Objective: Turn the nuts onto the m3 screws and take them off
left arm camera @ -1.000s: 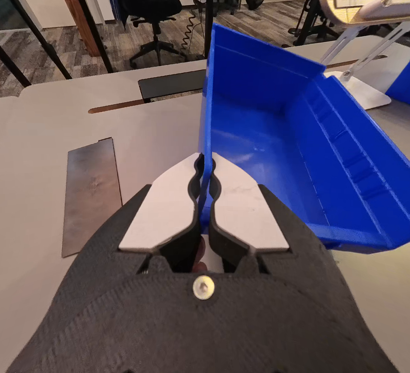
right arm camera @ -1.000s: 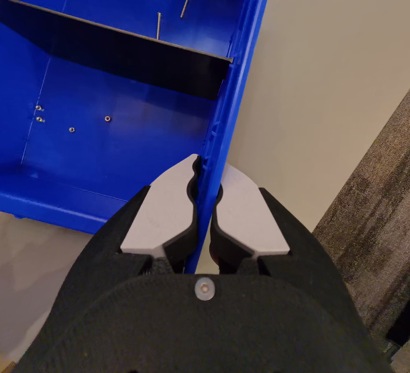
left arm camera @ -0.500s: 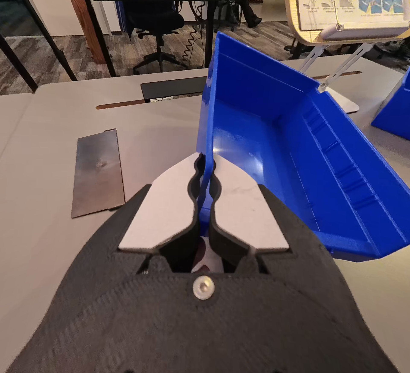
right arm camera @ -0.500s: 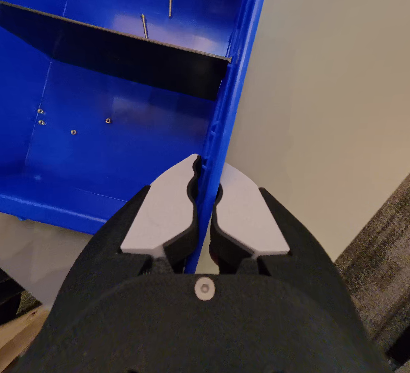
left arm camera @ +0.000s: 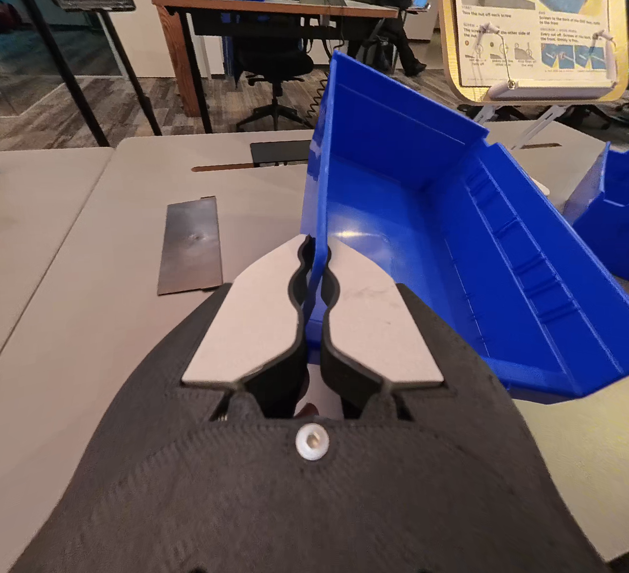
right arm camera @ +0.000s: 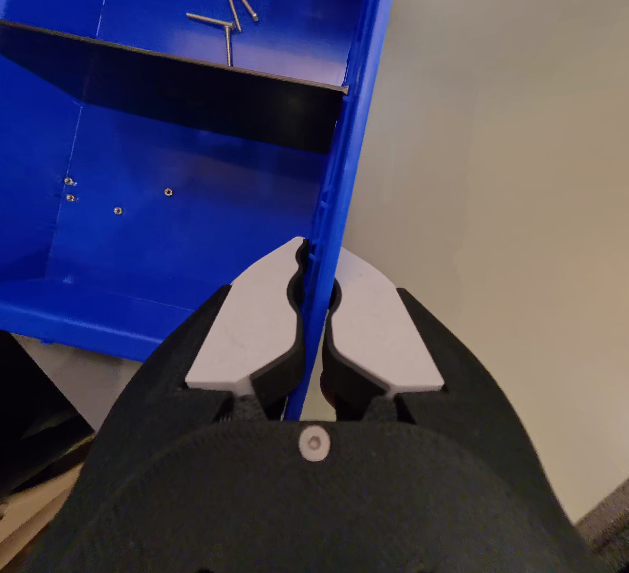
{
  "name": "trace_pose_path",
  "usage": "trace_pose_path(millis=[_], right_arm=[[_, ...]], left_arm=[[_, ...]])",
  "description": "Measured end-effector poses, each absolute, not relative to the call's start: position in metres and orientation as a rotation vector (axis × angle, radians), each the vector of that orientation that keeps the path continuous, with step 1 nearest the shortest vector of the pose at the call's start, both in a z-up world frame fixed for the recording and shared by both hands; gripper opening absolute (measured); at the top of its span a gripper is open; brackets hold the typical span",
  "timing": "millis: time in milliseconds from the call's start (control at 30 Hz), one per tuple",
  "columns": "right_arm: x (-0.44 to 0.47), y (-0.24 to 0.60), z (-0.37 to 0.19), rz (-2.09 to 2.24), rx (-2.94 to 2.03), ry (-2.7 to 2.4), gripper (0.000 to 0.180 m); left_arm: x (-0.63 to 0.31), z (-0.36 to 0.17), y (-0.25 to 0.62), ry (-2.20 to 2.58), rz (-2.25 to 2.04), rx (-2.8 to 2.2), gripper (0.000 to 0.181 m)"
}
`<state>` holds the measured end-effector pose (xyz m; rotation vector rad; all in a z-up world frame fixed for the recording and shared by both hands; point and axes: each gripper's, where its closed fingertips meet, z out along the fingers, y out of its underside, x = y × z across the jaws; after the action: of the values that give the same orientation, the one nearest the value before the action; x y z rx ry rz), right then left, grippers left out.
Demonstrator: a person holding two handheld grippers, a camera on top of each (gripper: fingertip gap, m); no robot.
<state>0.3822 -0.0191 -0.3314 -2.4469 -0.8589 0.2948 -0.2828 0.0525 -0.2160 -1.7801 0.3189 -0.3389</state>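
My left gripper (left arm camera: 318, 246) is shut on the left side wall of an empty blue bin (left arm camera: 442, 250), which sits tilted over the table. My right gripper (right arm camera: 318, 245) is shut on the right side wall of a blue bin (right arm camera: 204, 233) that has a black divider (right arm camera: 204, 103) across it. Several long screws (right arm camera: 231, 15) lie in a loose pile beyond the divider. Several small nuts (right arm camera: 117, 211) lie scattered on the floor of the near compartment. None of the nuts sits on a screw.
A dark metal plate (left arm camera: 190, 246) lies flat on the grey table (left arm camera: 102, 250), left of the empty bin. Another blue bin (left arm camera: 609, 216) stands at the right edge. An instruction board (left arm camera: 531, 18) on a stand rises behind. Carpet (right arm camera: 609, 529) shows past the table edge. Left tips to right tips: about 70 centimeters.
The left view has lifted and pulled back, with the empty bin still gripped. In the right view the screws have slid together toward the right wall. The nuts have barely moved.
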Motion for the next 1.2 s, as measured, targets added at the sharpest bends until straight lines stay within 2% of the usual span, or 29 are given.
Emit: trace_pose_path(millis=[433,833,1200], right_arm=[[0.277,-0.004,-0.332,0.358,-2.449,-0.920,0.006],[0.152,0.028,-0.333,0.410,-2.437,-1.011,0.005],[0.080,0.085,-0.334,0.408,-2.461,-0.939,0.005]], left_arm=[[-0.331,-0.186,0.004,0.112,-0.291,-1.685,0.002],[-0.353,-0.181,-0.008,0.019,-0.327,-1.628,0.002],[-0.368,-0.182,-0.012,-0.021,-0.338,-1.604,0.002]])
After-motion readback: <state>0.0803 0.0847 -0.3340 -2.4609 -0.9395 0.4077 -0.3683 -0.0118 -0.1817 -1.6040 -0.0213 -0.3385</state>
